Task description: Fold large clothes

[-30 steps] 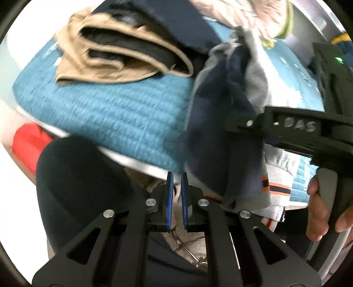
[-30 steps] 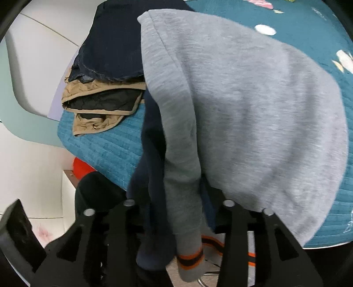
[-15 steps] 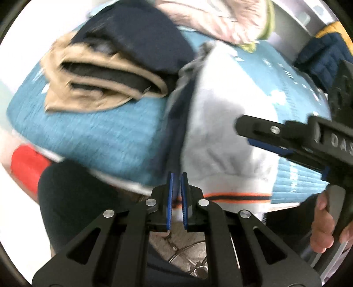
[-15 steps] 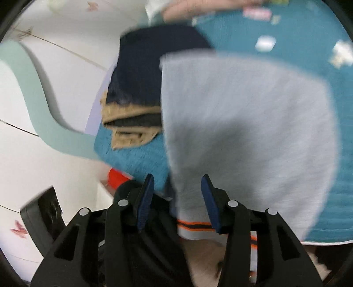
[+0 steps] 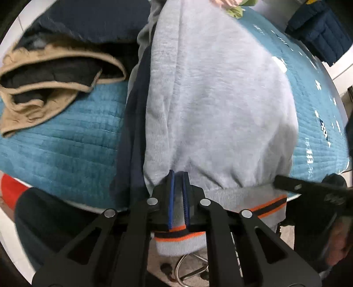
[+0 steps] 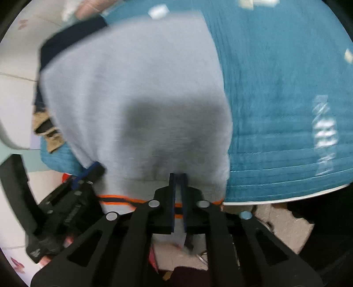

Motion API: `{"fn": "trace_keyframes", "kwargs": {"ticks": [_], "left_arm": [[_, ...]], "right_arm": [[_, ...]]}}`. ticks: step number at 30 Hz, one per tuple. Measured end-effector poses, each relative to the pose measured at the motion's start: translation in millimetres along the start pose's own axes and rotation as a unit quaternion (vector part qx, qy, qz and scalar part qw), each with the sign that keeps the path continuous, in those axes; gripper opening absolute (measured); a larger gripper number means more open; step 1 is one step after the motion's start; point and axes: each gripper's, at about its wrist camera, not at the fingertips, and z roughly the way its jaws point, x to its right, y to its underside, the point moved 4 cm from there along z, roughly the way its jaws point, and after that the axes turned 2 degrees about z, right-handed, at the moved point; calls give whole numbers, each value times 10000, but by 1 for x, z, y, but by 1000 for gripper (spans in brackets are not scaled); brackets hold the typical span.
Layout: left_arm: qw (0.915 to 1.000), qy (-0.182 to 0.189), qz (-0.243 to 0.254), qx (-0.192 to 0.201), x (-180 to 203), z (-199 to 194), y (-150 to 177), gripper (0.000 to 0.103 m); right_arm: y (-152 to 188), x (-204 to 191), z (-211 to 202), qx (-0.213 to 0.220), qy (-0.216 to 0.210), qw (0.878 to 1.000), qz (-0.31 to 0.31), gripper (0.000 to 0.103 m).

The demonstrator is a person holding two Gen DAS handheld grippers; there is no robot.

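Observation:
A grey sweatshirt [image 5: 216, 95] with an orange-and-black striped hem [image 5: 269, 205] and a navy inner part lies on the teal quilted table cover [image 5: 61, 150], its hem hanging over the near edge. My left gripper [image 5: 177, 176] is shut on the hem at its left side. My right gripper [image 6: 178, 177] is shut on the same hem of the sweatshirt [image 6: 141, 92] further right. The left gripper also shows in the right wrist view [image 6: 88, 172], and the right gripper's finger shows in the left wrist view [image 5: 297, 186].
A pile of folded clothes, tan [image 5: 44, 97] and navy [image 5: 92, 19], sits on the cover to the left. A dark blue padded jacket [image 5: 320, 33] lies at the far right. A red object [image 5: 11, 194] is below the table's left edge. A stool base [image 5: 189, 267] stands below.
The sweatshirt hung bunched from the raised right gripper; now it lies spread flat on the cover. The right gripper opened, came down and shut on the hem. The left gripper now grips the hem's left side.

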Motion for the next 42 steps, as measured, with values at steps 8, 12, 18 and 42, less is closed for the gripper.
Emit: {"fn": "trace_keyframes", "kwargs": {"ticks": [8,12,18,42], "left_arm": [[9994,187,-129,-247,1,-28,3,8],[9989,103,-150,-433,-7,-2,18,7],[9986,389,-136,-345,1,-33,6,8],[9969,443,-630,180,-14,-6,-155,4]], "right_arm": [[22,-6,-22,-491,-167,9986,48,4],[22,2,19,-718,18,9974,64,0],[8,-17,-23,-432,-172,9986,251,6],[-124,-9,-48,810,-270,9952,488,6]]}}
